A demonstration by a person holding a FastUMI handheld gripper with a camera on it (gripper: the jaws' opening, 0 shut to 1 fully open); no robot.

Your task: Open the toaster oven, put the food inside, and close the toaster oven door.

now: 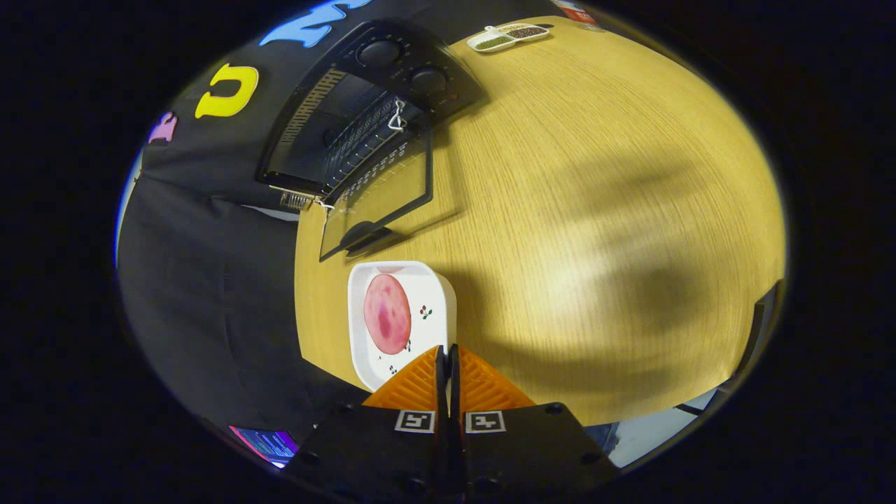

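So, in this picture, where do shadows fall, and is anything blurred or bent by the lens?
Gripper view: broad soft shadows cross the light wooden table; its grain smears with motion blur; the fisheye curves the black toaster oven and its open glass door; the white square plate with the round pink slice stays fairly sharp; the orange gripper jaws are shut, empty.

The orange ribbed fingers (420, 381) cover the near corner of the white square dish (434, 297). Far beyond them, the small white two-part tray (507, 36) holds contents too tiny to identify.
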